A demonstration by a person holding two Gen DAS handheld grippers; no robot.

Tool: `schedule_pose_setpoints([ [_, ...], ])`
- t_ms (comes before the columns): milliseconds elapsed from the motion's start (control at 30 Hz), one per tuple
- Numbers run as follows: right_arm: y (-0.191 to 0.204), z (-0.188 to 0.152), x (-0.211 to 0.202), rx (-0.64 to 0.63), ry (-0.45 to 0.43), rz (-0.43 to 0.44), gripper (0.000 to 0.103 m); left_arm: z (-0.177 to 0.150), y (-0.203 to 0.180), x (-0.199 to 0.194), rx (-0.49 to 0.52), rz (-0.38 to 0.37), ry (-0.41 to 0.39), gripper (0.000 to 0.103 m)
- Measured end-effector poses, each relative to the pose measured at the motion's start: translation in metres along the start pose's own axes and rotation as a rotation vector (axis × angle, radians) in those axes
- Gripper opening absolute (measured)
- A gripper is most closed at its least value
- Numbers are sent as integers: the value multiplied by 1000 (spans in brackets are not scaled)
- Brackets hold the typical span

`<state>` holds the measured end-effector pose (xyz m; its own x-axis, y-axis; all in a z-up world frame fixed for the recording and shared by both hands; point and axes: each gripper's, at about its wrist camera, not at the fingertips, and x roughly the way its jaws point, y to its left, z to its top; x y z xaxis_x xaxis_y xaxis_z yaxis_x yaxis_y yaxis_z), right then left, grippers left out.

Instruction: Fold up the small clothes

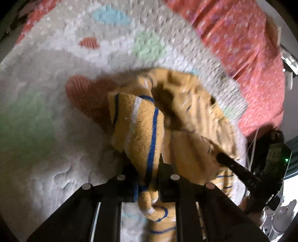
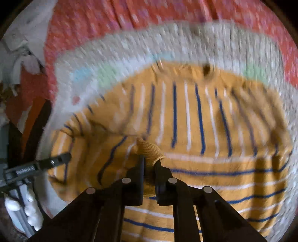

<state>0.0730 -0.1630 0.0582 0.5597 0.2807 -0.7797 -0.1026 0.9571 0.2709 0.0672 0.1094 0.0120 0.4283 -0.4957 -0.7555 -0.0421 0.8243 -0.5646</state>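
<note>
A small mustard-yellow sweater with blue and white stripes lies on a white rug. My right gripper is shut on a ribbed cuff or hem edge of the sweater, held above the spread body. My left gripper is shut on a bunched striped part of the same sweater, lifted above the rug. The right gripper's finger shows in the left wrist view at lower right, and the left gripper's finger shows in the right wrist view at lower left.
The white knobbly rug has pastel blue, green and coral patches. A coral flowered bedspread lies beyond it, also in the right wrist view. White crumpled cloth sits at far left.
</note>
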Motion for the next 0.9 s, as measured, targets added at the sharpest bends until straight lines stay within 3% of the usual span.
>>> schedule_pose_setpoints([
  [133,-10,43,-59,-30,-175,-40,9,25,-35,-16,29,-23,-76,18],
  [167,-18,53,-68,-24,-202,-65,9,35,-47,-15,34,-24,-89,30],
  [200,-29,61,-76,-10,-221,-100,9,44,-56,-12,39,-22,-96,49],
  [267,-67,74,-80,39,-217,-189,9,54,-66,-9,36,-28,-118,67],
  [300,-83,76,-77,60,-202,-239,9,55,-68,-7,35,-17,-130,69],
  [400,-145,72,-46,125,-91,-405,9,55,-64,8,37,20,-103,69],
  [500,-195,53,-20,224,23,-435,12,48,-53,27,35,87,-41,69],
  [567,-211,35,-32,327,-37,-398,16,46,-52,34,55,121,-27,69],
  [633,-217,25,-40,373,-68,-349,45,45,-55,45,87,141,0,69],
  [767,-225,3,-59,392,-109,-324,50,45,-68,79,147,176,93,69],
  [833,-232,-4,-64,414,-116,-321,50,45,-72,101,187,257,145,55],
  [867,-234,-5,-66,421,-115,-317,50,46,-71,108,191,270,168,34],
  [900,-235,-8,-69,427,-114,-312,50,47,-69,109,185,267,171,32],
])
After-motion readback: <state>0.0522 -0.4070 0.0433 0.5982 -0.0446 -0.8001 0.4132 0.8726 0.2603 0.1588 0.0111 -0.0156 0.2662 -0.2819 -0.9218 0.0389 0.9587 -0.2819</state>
